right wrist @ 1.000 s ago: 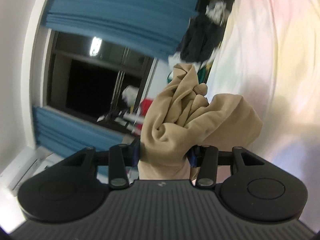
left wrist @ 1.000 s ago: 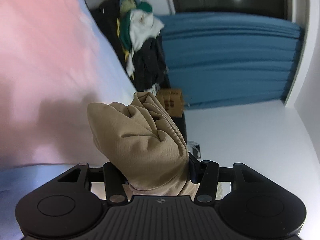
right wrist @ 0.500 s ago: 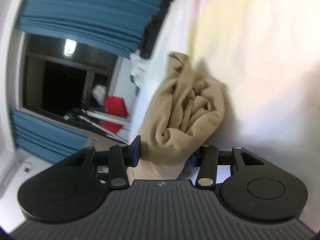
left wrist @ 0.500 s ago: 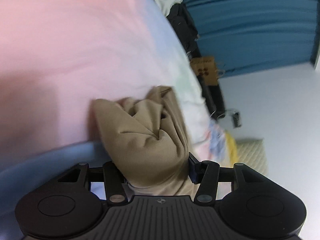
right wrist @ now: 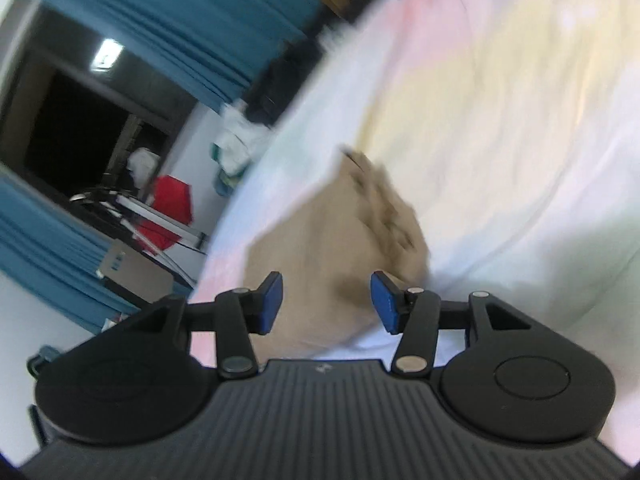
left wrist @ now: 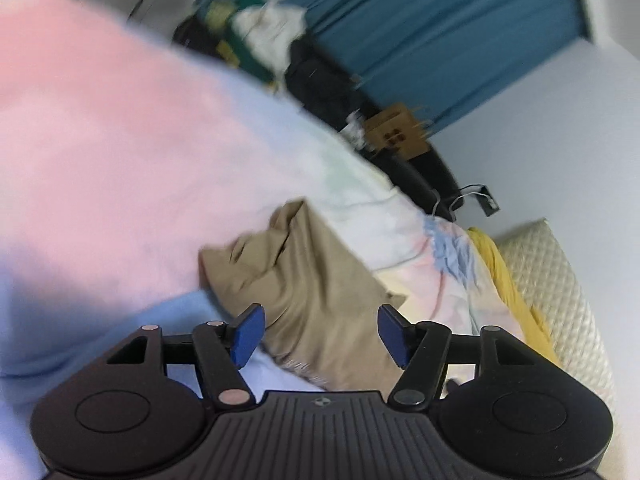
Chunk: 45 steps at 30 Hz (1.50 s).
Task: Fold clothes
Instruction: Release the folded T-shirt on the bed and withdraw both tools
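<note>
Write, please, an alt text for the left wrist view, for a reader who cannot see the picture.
The left gripper hovers with open jaws, which have just been opening, over a crumpled beige garment lying on a pastel pink and blue bedsheet; the blue pads do not press it. Behind are a pile of clothes and a blue curtain, blurred.

Left black two-finger gripper [left wrist: 320, 334], low centre of frame: blue-padded jaws just spread wide — pads clear of the cloth between them. Right black gripper [right wrist: 326, 306], same spot: blue pads parted too — nothing pinched, tilted downward.
</note>
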Tool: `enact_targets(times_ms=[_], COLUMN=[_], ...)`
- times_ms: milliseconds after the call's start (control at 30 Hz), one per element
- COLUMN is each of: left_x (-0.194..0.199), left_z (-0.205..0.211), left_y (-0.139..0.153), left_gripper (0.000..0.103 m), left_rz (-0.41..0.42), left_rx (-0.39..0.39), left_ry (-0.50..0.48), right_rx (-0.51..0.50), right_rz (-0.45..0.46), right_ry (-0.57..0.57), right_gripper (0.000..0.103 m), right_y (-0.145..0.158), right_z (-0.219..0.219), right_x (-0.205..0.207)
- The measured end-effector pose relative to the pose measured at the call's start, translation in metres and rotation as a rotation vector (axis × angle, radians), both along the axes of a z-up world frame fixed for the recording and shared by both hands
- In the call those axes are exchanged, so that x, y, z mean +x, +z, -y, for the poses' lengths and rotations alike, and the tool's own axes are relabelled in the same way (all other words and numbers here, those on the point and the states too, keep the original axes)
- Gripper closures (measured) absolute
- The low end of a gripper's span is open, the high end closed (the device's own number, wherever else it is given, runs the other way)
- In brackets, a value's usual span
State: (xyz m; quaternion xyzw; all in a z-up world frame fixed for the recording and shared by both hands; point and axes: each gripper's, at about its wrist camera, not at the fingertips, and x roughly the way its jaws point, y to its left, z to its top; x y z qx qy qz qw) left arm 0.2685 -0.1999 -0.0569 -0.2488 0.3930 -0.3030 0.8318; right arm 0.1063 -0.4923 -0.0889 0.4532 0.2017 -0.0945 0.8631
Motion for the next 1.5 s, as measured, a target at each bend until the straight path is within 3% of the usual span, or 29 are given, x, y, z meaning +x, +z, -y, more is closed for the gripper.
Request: enact_targets(times_ms=[167,333,400,467,600,800,1000,1500], left_x=[-0.059,-0.127,-0.153,-0.177,-0.209,-0.25,-0.268,-0.256], left_z=[-0.016,-0.03,-0.038,-0.046,-0.058,-0.081,-0.102,-0.108], left_y=[0.055,0.104,0.118,0.13,0.138,0.144,0.136,0.085], left_gripper=[0.03,0.023,0.018,0.014,0.003,0.001,0.001,0.001], left_rz=[0.149,0.26,0.3,0.342,0.394,0.475,0.541,0.596], left_rx=[0.13,0.209,0.226,0.243,0.25,0.311,0.369,0.482], left_ry=[-0.038,-0.081,-0.09,-0.098,-0.103,-0.068,-0.004,0.024], right_rx=[-0.206,-0.356,-0.397,-0.442,-0.54,-0.635,-0.66,-0.79], right_rz=[0.036,0.049,0.062,0.081,0.101,0.104,0.075,0.039], right_ry=[0.026,0.065,0.079,0.09,0.093,0.073,0.078,0.064], right_gripper=[0.051,0.049,0.039,0.02,0.019,0.019,0.019,0.019], right_y=[0.067,0.108,0.12,0.128,0.14,0.135,0.115,0.066], right_z=[-0.041,-0.09,-0.106,-0.122,-0.152,-0.183,-0.202,-0.226], right_x=[-0.037,-0.078,-0.092,-0.109,-0.138,-0.159,-0.153,-0.118])
